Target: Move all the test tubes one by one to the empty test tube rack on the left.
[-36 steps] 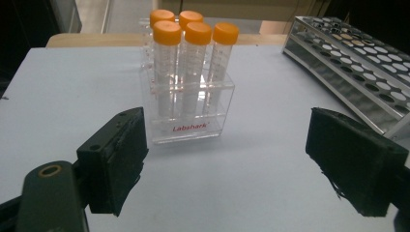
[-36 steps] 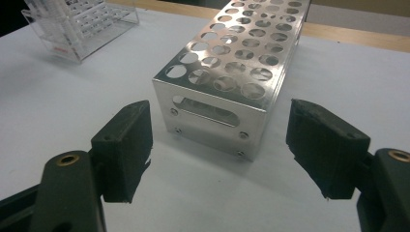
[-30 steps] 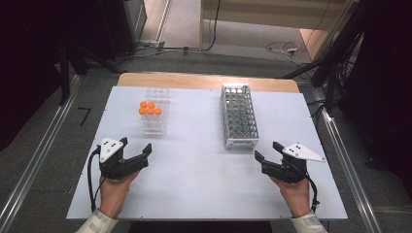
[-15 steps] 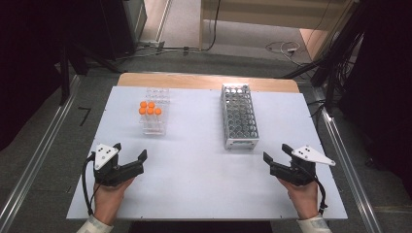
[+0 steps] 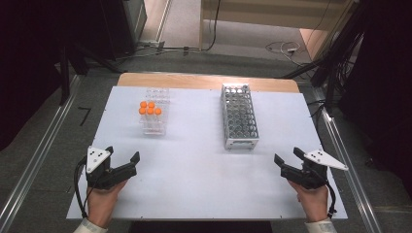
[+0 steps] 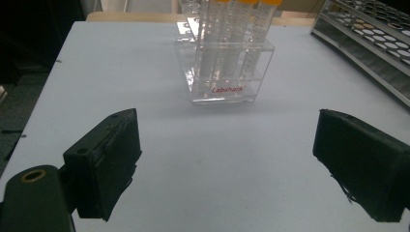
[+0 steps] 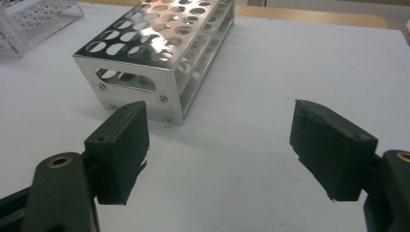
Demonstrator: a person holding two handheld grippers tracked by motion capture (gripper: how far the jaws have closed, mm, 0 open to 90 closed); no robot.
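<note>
I have both grippers low over the near edge of the white table (image 5: pixel 204 189), well back from the work. The left gripper (image 5: pixel 122 162) stands released, nothing between its fingers (image 6: pixel 104 162); its jaws have just been opening a little further. The right gripper (image 5: pixel 287 159) is released too, its jaws also just opened wider, and only bare tabletop lies between its fingers (image 7: pixel 121 150).

Straight ahead of the left fingers, well apart from them, stands the clear plastic tube rack (image 6: pixel 225 72), with the orange-capped tubes (image 5: pixel 149 108) bunched upright in its near end. I judge they are kept upright there so a gripper can take each by the cap end from above. Ahead of the right fingers, slightly toward the left one, sits the steel tube rack (image 7: pixel 159 58), its holes looking empty as far as I can see, its short end toward me, likely so that the rows run away from the hand and fill in order.

Nothing stands between either pair of fingers and its rack. Beyond the table's far edge there are floor cables (image 5: pixel 279 47) and dark stands, out of reach of the work
</note>
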